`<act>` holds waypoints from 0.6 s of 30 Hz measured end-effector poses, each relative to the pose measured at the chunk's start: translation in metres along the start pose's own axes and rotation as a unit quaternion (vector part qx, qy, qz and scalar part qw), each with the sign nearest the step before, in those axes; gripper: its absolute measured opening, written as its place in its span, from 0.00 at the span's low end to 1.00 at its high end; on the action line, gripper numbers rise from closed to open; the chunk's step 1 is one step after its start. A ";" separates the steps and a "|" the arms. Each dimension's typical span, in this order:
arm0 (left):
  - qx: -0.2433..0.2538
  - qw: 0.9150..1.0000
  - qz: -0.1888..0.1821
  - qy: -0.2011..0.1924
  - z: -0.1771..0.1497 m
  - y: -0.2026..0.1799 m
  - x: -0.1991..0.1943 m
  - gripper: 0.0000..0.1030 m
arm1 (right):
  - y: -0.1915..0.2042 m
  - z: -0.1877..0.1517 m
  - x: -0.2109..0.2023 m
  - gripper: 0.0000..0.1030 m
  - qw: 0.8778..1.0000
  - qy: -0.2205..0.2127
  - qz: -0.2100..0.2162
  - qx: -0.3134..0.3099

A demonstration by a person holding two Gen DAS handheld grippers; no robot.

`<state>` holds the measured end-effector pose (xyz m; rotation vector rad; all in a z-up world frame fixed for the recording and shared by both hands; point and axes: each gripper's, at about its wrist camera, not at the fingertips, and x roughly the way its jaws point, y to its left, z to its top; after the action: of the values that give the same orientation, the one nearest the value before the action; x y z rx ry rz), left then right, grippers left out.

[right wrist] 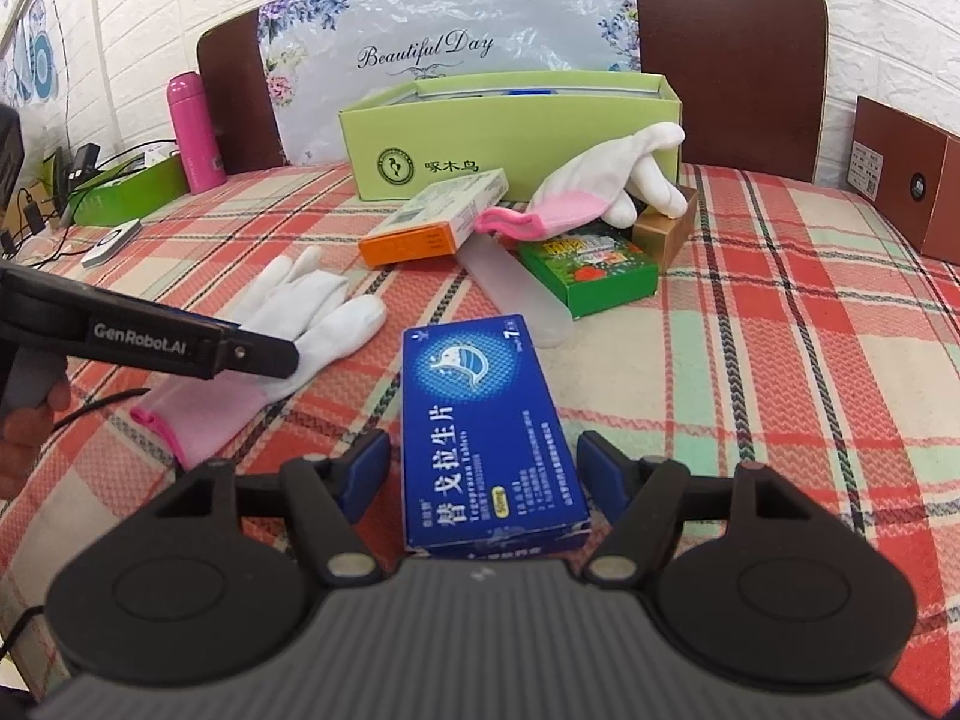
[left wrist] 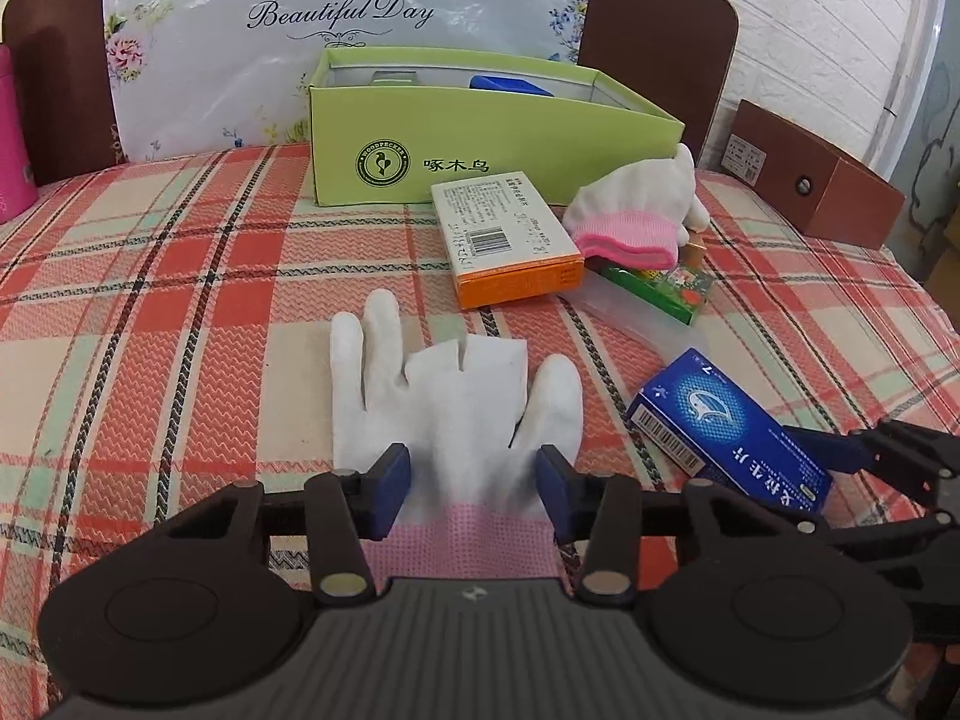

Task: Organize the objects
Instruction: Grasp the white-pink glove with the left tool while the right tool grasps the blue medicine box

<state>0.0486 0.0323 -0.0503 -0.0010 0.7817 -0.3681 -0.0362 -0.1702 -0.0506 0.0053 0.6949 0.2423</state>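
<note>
Your right gripper [right wrist: 477, 471] sits closest to the lens, its blue pads standing apart on either side of the blue medicine box [right wrist: 489, 432], which lies flat on the cloth between them; a clear gap shows at each pad, so nothing is clamped. Your left gripper [left wrist: 474, 492] is likewise spread, its pads straddling the pink cuff of the flat white glove [left wrist: 444, 402] without pressing on it. That glove lies palm down with its fingers pointing away from you, two of them folded under.

From the biggest thing down: the plaid tablecloth [left wrist: 180, 276] covers the whole table. At its far edge stands the open green shoebox [left wrist: 480, 138], with something blue inside that you cannot make out. Off to the right is a brown box [left wrist: 822, 180] near the table edge. Just in front of the shoebox lies the orange-and-white carton [left wrist: 510, 240], tilted. Beside it a second white glove [right wrist: 606, 180] with a pink cuff is draped over a small gold box [right wrist: 666, 228] and partly over the green packet [right wrist: 591, 267]. A frosted plastic strip [right wrist: 516, 285] runs from under that pile toward the blue medicine box. On the far left stands a pink bottle [right wrist: 192, 132], well apart from the rest.
</note>
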 end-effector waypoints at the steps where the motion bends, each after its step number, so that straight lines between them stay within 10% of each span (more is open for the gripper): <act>1: 0.001 1.000 0.001 0.000 0.001 -0.001 0.001 0.47 | 0.000 0.000 0.001 0.67 1.000 0.000 0.001 -0.001; 11: 0.001 1.000 0.000 -0.006 0.001 -0.005 0.004 0.36 | 0.003 0.006 0.010 0.56 1.000 0.005 0.005 -0.022; 18: -0.028 0.999 -0.034 -0.015 0.008 0.001 -0.009 0.05 | 0.003 0.012 0.004 0.54 0.999 0.008 0.031 -0.010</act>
<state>0.0489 0.0354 -0.0385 -0.0867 0.7634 -0.4102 -0.0259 -0.1649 -0.0435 0.0064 0.7096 0.3098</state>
